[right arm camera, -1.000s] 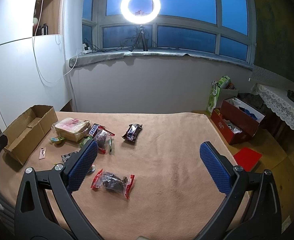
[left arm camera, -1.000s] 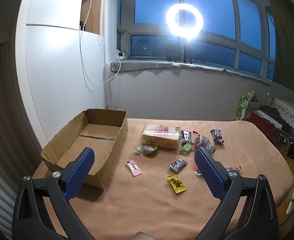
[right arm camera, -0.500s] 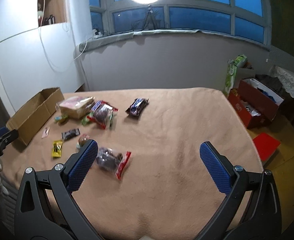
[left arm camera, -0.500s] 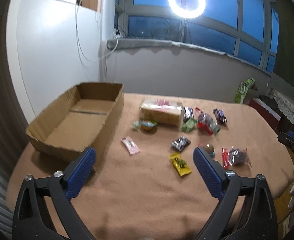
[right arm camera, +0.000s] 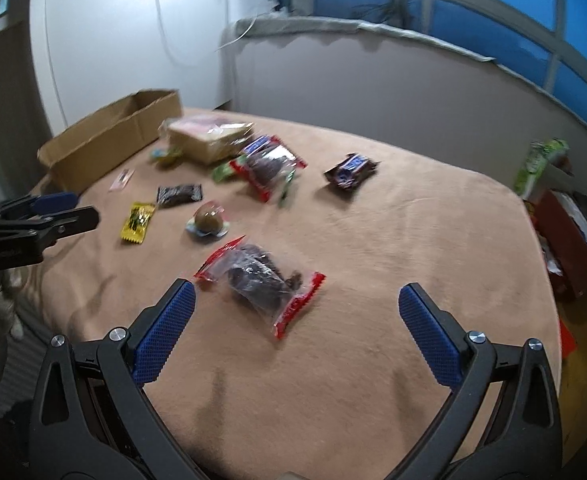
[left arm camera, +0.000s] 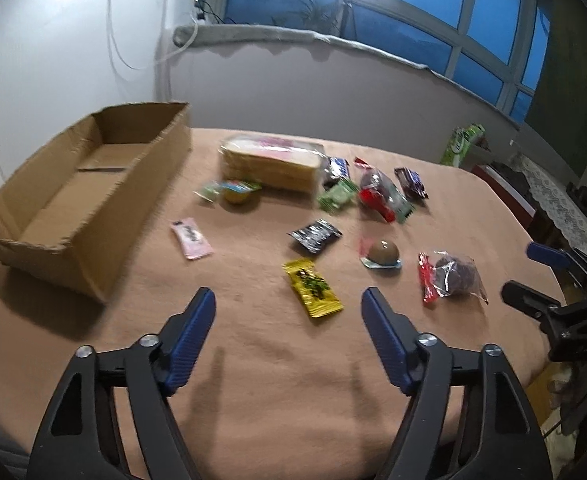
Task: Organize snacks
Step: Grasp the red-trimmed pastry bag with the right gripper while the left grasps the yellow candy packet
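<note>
The left gripper [left arm camera: 287, 300] is hovering low in the frame over the tan-covered worktop [left arm camera: 253, 380], its jaws closing with nothing between them. Just beyond the gap, the yellow packet [left arm camera: 312, 288] is lying flat, its long axis running from upper left to lower right. The cardboard box [left arm camera: 73, 200] is sitting at the left of the frame, open side up, its long axis slanting toward the upper right. The right gripper [right arm camera: 293, 300] is hanging with jaws spread wide and gripping nothing; the red-edged clear bag [right arm camera: 259, 280] is lying just ahead between them, stretched from upper left to lower right.
</note>
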`<state>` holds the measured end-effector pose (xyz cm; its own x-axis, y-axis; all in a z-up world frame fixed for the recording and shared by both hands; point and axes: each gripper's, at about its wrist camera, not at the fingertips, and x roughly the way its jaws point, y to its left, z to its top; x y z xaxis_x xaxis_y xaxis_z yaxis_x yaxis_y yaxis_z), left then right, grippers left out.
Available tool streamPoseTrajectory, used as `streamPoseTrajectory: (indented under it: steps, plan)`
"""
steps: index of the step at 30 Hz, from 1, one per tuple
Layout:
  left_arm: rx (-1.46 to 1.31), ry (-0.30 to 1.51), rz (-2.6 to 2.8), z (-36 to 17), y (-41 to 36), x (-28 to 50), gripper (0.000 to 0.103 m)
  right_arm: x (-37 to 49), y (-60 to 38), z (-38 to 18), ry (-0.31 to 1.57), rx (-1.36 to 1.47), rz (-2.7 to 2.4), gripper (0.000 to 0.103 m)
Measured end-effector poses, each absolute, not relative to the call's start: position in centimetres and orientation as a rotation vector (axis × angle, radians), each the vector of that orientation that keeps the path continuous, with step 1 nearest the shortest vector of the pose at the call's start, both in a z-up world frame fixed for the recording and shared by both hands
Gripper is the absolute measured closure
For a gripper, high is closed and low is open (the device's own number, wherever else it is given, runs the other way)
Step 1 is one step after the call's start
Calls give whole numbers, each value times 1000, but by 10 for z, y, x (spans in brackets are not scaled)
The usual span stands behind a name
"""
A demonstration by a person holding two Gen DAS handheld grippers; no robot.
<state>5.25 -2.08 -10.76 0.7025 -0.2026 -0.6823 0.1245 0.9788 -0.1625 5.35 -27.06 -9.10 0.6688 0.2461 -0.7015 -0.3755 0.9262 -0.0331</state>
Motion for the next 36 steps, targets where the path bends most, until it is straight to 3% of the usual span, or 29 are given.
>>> streamPoseTrajectory:
  steps: [6,12,15,19,23,26,27,31,36]
  plan:
    - [-125,808,-225,-116,-30,66,34,74,-267,-97,829,-193,452,0]
    - [-154,847,-246,-125,-31,79,44,90,-260,-101,881,-235,524,0]
    - [-148,856,-250,-128,-34,82,49,97,-257,-104,906,-248,556,8]
    - [-133,875,-256,-131,-38,89,54,107,-252,-113,952,-266,587,10]
    - [-105,883,-252,-134,-43,95,57,112,-248,-113,971,-267,619,20]
    - [-88,882,-253,-134,-46,98,59,115,-244,-116,984,-280,630,22]
    - [-83,883,-253,-134,-46,99,61,115,-243,-117,988,-283,632,23]
    - [-55,884,-244,-136,-49,102,68,114,-240,-120,1011,-275,652,42]
    - [-24,873,-227,-137,-47,103,80,112,-239,-122,1015,-272,641,50]
